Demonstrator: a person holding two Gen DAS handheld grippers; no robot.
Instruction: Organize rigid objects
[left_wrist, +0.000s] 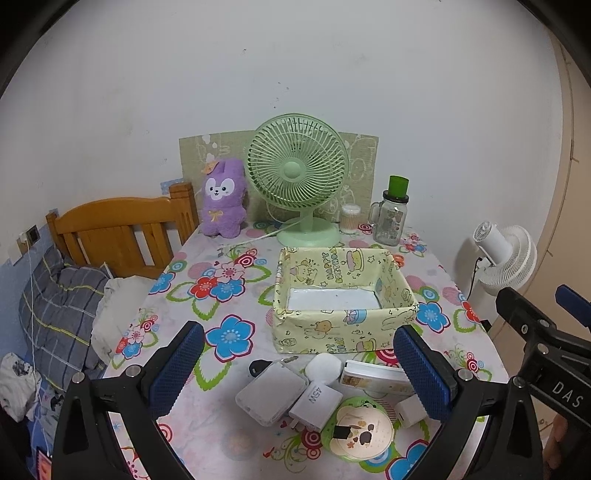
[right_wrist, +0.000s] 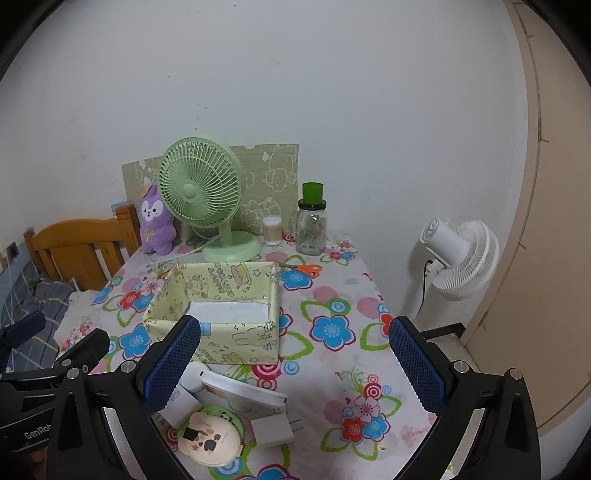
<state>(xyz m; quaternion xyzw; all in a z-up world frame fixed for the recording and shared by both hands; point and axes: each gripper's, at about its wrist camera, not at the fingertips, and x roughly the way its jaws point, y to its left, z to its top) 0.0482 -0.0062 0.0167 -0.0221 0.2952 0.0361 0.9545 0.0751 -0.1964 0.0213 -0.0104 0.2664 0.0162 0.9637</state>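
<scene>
We see the left tool (left_wrist: 297, 365) hanging wide open over a cluster on the flowered surface (left_wrist: 207, 428): a white power bank (left_wrist: 271, 393), a white charger (left_wrist: 316, 404) touching it, a round mirror (left_wrist: 360, 430). Beyond them sits the yellow box (left_wrist: 343, 321), empty, with the green fan (left_wrist: 297, 168) behind.

white chargers (left_wrist: 314, 400) before empty box (left_wrist: 343, 325)
</scene>
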